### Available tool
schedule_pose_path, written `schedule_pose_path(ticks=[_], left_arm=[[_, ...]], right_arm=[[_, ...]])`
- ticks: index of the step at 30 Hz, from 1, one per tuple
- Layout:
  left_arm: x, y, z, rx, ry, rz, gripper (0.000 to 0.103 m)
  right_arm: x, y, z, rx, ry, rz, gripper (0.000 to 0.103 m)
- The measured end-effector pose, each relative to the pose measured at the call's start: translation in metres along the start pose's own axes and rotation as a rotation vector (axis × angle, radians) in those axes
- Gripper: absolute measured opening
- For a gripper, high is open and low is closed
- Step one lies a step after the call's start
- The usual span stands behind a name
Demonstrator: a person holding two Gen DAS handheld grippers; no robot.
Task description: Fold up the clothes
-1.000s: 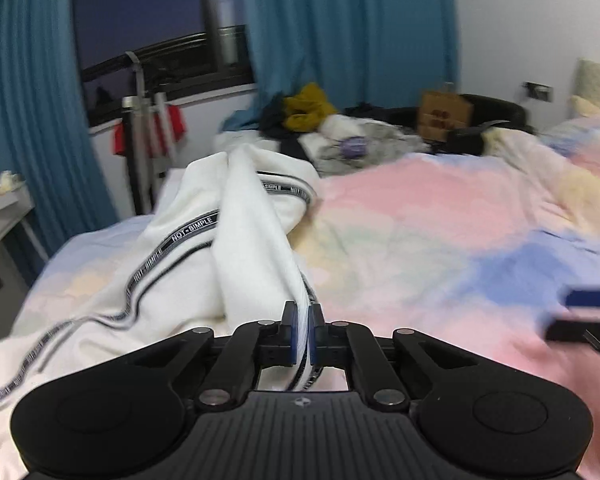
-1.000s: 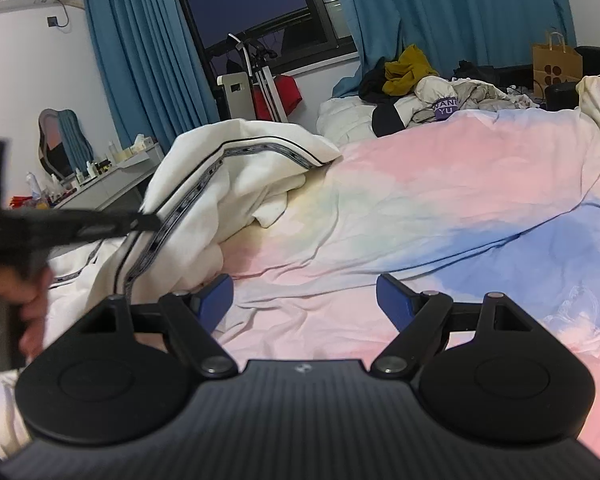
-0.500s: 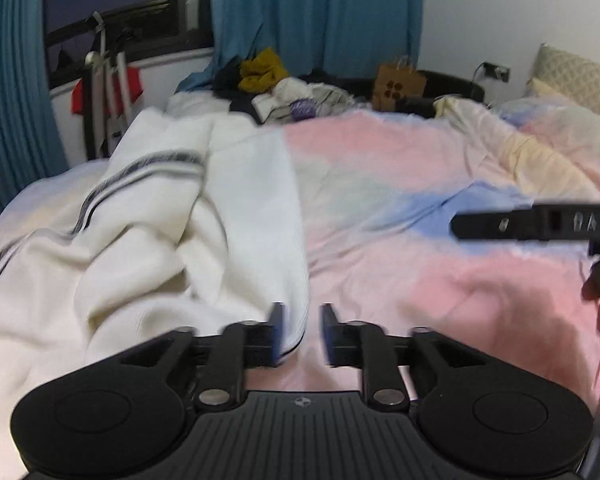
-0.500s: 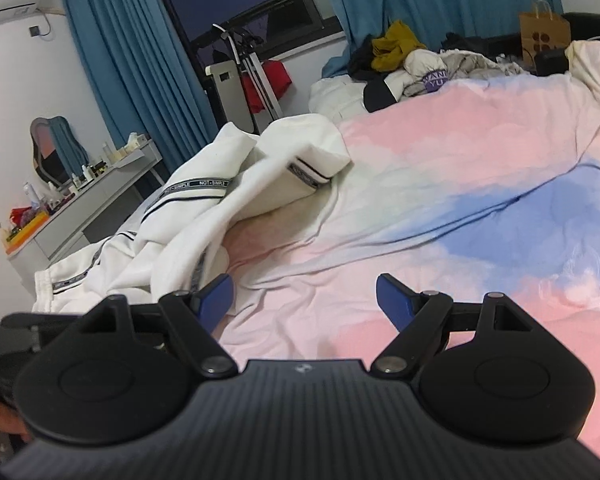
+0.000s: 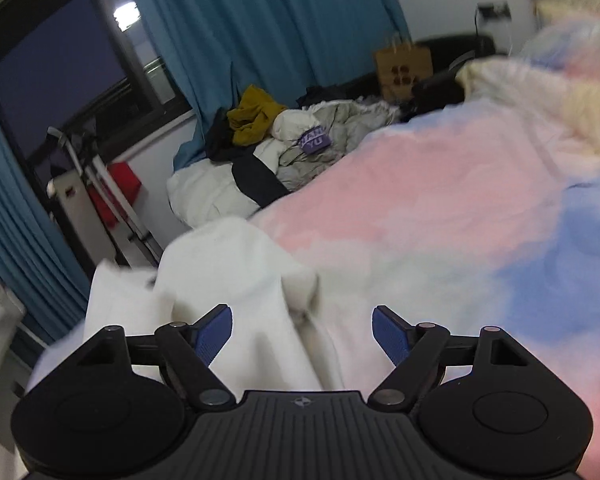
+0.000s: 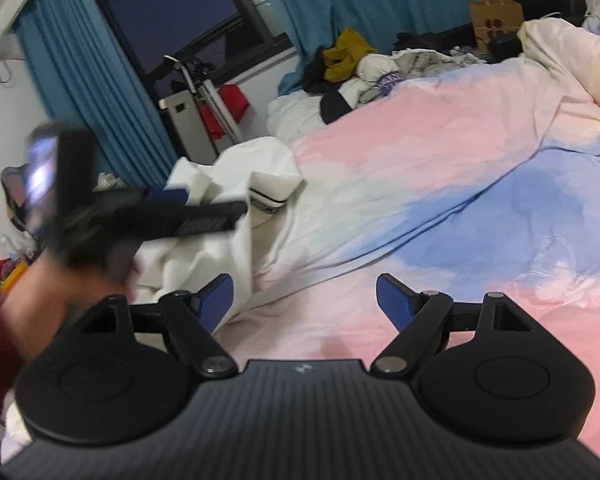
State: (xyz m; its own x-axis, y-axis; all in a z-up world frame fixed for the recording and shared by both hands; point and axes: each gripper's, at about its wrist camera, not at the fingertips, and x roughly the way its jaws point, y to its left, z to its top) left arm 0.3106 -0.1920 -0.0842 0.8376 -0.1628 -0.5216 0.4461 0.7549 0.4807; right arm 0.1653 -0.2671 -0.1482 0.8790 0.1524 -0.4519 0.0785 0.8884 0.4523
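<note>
- The pastel bedspread (image 6: 440,168) is seen spread over the whole bed, and the white garment (image 5: 236,280) is now left lying in a rumpled heap at its left edge, near the curtain side, instead of being held up in a long drape as it was a second ago.
- A pile of other clothes (image 6: 360,68) is seen at the far end of the bed, well apart from the garment, with a paper bag (image 6: 496,18) beyond it; neither is seen to be disturbed.
- The left gripper (image 5: 302,330) is now found released, its jaws wide apart, where a second ago they were clenched on a fold of the white cloth; the cloth is seen just ahead of and below the left finger, but nothing is held.
- The right gripper (image 6: 304,300) is kept released as before, hovering over bare bedspread with nothing between its jaws.
- The drop is judged as the end of a repositioning pull: no neat fold is yet made, and a fresh hold on an edge or corner is likely needed.
</note>
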Motion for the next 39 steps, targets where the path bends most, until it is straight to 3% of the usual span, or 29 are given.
schedule_pose_path(ticks=[3,6,9,12,14,16,20,25,27,32,35,39], left_arm=[[0.059,-0.022,0.012,0.171,0.073,0.104,0.078],[0.109,-0.039,0.010,0.319,0.174,0.141,0.077],[0.140,-0.045,0.002,0.392,0.216,0.155,0.074],[0.154,-0.043,-0.004,0.401,0.245,0.124,0.051],[0.158,-0.042,-0.006,0.401,0.254,0.089,0.020],[0.150,-0.041,-0.002,0.364,0.234,0.094,0.010],[0.108,-0.032,0.014,0.280,0.133,0.085,0.008],[0.013,-0.017,0.044,0.173,-0.031,0.035,0.008],[-0.031,-0.017,0.056,0.159,-0.107,-0.002,0.008],[-0.117,-0.029,0.067,0.104,-0.205,-0.159,0.008],[-0.145,-0.054,0.043,0.069,-0.197,-0.260,0.009],[-0.146,-0.085,-0.004,-0.009,-0.129,-0.359,0.009]], right_arm=[[0.016,-0.009,0.002,0.012,0.019,-0.023,0.080],[0.028,-0.017,0.003,0.026,0.033,-0.028,0.080],[0.039,-0.023,0.003,0.029,0.045,-0.033,0.080],[0.048,-0.023,0.002,0.002,0.054,-0.029,0.080],[0.053,-0.025,0.003,0.008,0.058,-0.027,0.080],[0.055,-0.028,0.003,0.025,0.062,-0.030,0.080],[0.054,-0.031,0.004,0.039,0.051,-0.031,0.080],[0.045,-0.035,0.008,0.060,0.016,-0.043,0.080],[0.039,-0.038,0.012,0.080,-0.007,-0.047,0.080],[0.011,-0.051,0.022,0.144,-0.085,-0.060,0.080],[-0.012,-0.066,0.027,0.225,-0.135,-0.060,0.081],[-0.034,-0.087,0.026,0.320,-0.173,-0.059,0.082]])
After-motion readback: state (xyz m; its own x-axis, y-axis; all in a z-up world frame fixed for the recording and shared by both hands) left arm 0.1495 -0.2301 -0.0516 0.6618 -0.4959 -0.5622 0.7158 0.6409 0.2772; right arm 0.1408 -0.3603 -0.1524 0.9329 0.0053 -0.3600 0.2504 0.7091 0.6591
